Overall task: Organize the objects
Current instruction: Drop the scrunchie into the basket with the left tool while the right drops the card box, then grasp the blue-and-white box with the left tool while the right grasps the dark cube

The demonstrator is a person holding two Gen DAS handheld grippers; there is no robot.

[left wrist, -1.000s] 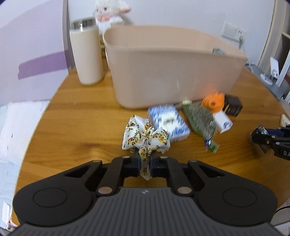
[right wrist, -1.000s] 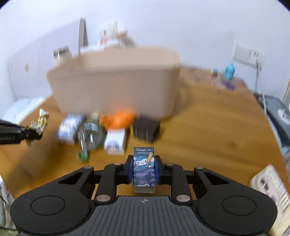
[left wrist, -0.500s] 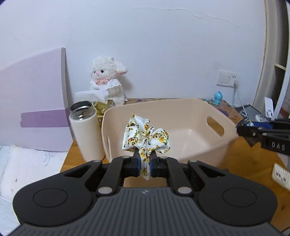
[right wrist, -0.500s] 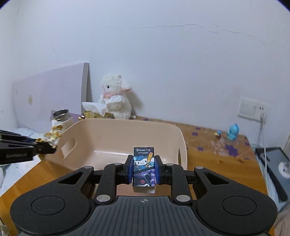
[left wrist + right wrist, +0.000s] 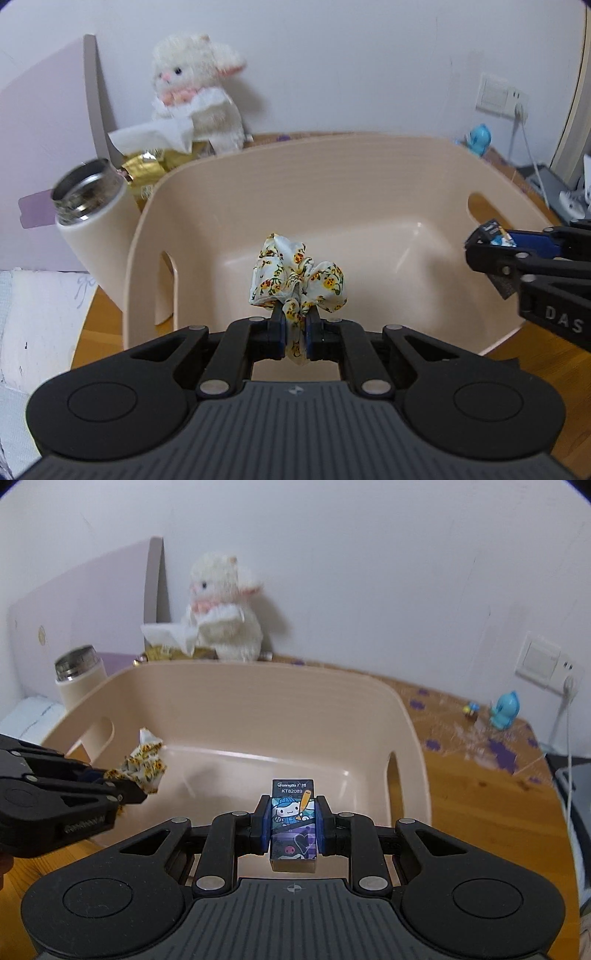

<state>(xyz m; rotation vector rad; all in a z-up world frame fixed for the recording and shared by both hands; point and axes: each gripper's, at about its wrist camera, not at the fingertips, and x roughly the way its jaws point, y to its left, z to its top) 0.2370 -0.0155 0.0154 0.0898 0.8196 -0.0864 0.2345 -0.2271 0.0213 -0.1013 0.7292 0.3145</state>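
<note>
Take the beige bin (image 5: 332, 192) as your landmark: it sits on the wooden counter (image 5: 480, 794), and its floor looks bare, so both items you carry seem to be the first going in.

Behind the bin stand a white plush lamb (image 5: 195, 92) and a tissue pack, and at its left wall is a cream flask (image 5: 92, 229) with a steel mouth. To the bin's right, only your right-hand camera shows the small blue figurine (image 5: 504, 710) near the wall socket.

Your left claw (image 5: 295, 332) is closed nearly all the way on the floral scrunchie (image 5: 297, 278), pinching one fold so the rest puffs above the fingers. It hangs over the bin's near rim, inside the opening, which suits a straight drop.

Your right claw (image 5: 291, 823) is clamped on the cartoon-printed box (image 5: 293, 823), jaws on its two long sides, label up and readable. It too sits over the near rim, toward the bin's right half.

The left camera shows the right claw entering from the bin's right handle side, with only a corner of the box visible. The right camera shows the left claw side-on, with the scrunchie past the bin's left handle slot, which confirms it is over the interior. The two claws are well apart, so releasing both looks safe.
</note>
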